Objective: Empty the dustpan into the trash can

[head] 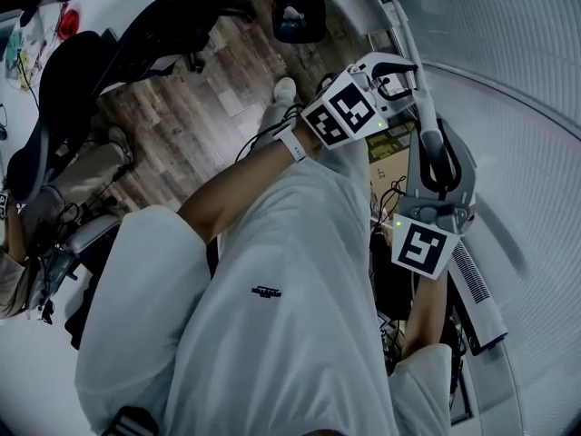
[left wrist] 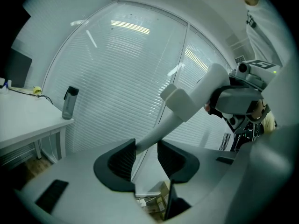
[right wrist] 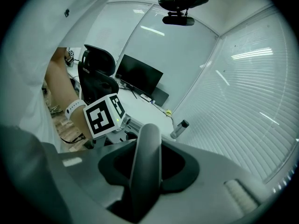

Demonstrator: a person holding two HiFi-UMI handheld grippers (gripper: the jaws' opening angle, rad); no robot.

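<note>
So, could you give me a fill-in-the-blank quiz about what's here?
1. The left gripper and the right gripper both clamp one long white ____.
2. The bottle on the desk stands ____.
3. The floor is laid with ____ planks.
Missing: handle; upright; wood.

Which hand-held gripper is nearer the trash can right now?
Left: left hand-held gripper holds the handle closer to the trash can; right hand-held gripper grips it farther back.
</note>
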